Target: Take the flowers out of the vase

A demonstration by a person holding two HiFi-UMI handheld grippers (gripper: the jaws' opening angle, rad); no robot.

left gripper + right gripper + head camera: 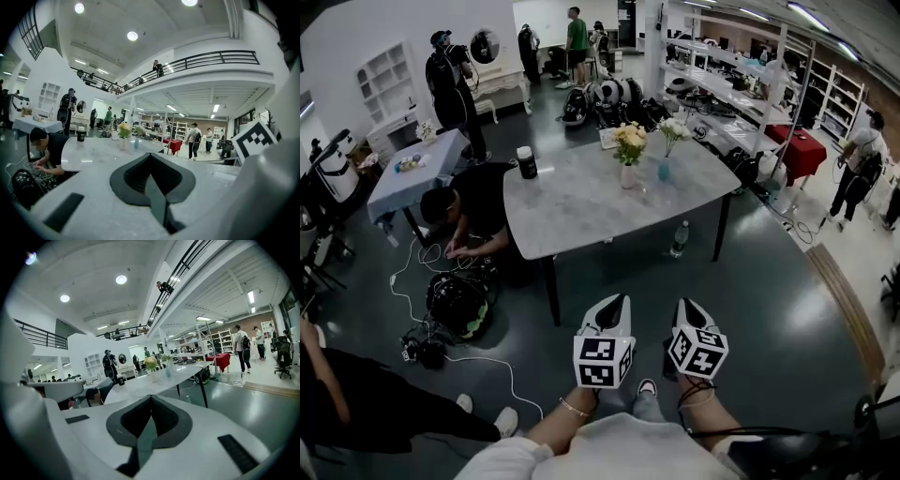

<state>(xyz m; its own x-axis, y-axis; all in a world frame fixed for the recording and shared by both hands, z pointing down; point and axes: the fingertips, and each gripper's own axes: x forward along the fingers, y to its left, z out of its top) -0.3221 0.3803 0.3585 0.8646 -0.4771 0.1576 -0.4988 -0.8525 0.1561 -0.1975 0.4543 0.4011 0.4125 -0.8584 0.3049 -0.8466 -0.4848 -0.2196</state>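
Standing at far side of grey marble-look table [581, 211]: yellow flower bunch [629, 141] in pale ceramic vase [627, 175], white flower sprig [673, 127] in blue glass vase [664, 170] just beside. Both bunches in vases, untouched. Well short of table, left gripper [616, 302] and right gripper [688, 306], each clenched, nothing between jaws. Step judged: approach. Next move: reach vases, part jaws, pinch stems above rim, lift straight up.
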